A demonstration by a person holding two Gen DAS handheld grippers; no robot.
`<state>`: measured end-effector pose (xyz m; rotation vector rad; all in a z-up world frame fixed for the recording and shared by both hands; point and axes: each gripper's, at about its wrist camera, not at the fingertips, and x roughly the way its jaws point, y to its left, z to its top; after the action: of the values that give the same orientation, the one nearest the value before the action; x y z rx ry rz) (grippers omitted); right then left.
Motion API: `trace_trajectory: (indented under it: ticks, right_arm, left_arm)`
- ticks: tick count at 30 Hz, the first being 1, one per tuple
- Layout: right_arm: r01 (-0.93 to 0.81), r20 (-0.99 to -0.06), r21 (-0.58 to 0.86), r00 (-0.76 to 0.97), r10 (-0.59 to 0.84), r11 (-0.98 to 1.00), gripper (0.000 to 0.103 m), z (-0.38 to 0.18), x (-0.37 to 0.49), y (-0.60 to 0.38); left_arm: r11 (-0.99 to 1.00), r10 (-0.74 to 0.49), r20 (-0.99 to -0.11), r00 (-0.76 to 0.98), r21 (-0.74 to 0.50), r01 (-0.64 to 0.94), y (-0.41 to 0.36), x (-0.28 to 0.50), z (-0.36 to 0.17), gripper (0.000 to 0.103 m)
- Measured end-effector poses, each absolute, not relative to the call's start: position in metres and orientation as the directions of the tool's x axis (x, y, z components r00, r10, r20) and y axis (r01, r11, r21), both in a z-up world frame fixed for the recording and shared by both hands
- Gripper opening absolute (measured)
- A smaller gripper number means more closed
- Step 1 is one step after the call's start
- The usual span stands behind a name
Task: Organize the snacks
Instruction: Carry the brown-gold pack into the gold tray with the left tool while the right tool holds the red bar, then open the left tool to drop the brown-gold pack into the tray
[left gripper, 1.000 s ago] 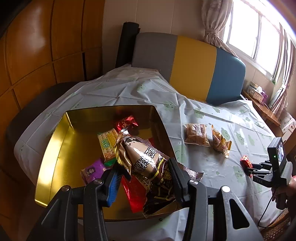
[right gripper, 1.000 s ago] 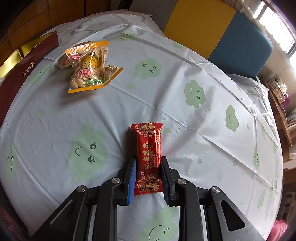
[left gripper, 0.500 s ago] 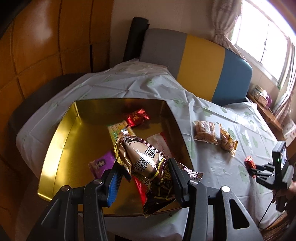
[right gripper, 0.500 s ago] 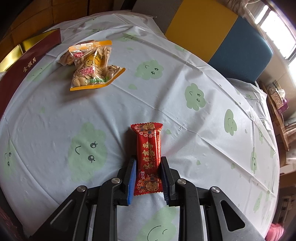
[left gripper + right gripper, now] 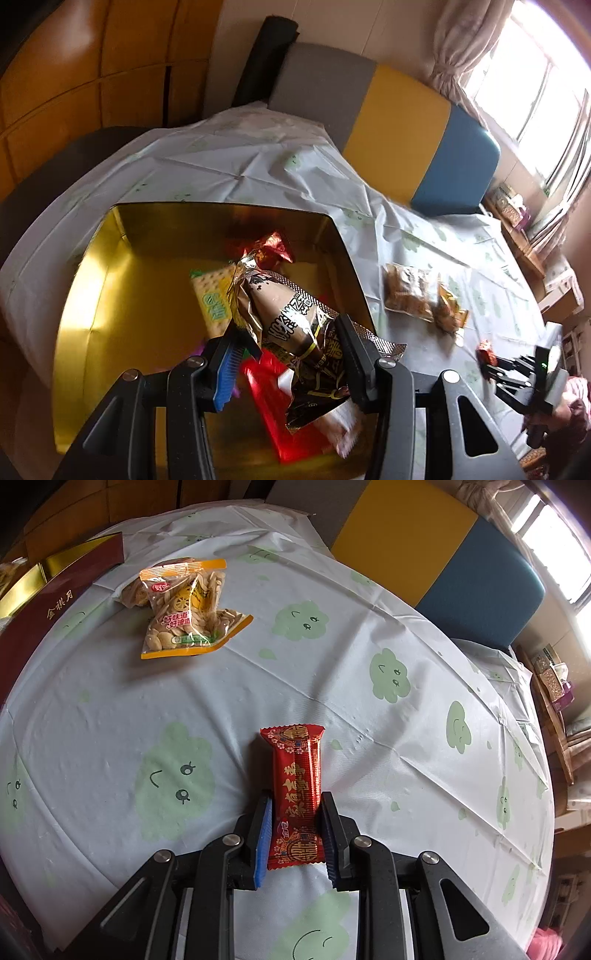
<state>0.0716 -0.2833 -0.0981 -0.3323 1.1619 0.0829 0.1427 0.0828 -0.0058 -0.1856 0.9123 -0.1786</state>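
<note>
Round desk (image 5: 221, 701) under a pale cloth printed with green smiling clouds, creased in fold lines. Far side: a padded bench back (image 5: 399, 110) in grey, yellow and blue; wood panelling to the left, a bright curtained window (image 5: 535, 81) to the right. Left gripper (image 5: 288, 354) above the gold tray (image 5: 85, 295) at the desk's left, fingers clamped on a gold-and-brown snack bag (image 5: 288, 314); below it in the tray, a red foil pack, a cracker pack and a red-wrapped sweet. Right gripper (image 5: 295, 834) low over the near cloth, fingers closed tight on a red snack bar (image 5: 297, 786). Farther left, beside the tray's maroon wall: an orange-edged nut packet (image 5: 184, 609) overlapping a second clear packet.
</note>
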Motion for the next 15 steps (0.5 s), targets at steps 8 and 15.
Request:
trace_trajectory:
  ticks: [8,15]
  right_arm:
    - [-0.245,-0.909,-0.221,0.402,-0.109,0.944,0.026,-0.098,0.073,-0.283]
    - [-0.245,-0.909,-0.222,0.403,-0.109,0.944,0.026,-0.098,0.073,-0.283]
  left_arm:
    - [0.989,-0.149,-0.856,0.495,-0.127,0.078,0.065,0.206,-0.053,0.05]
    - [0.984,-0.145,-0.879,0.454,-0.177,-0.029,0.084,0.223,-0.065,0.051]
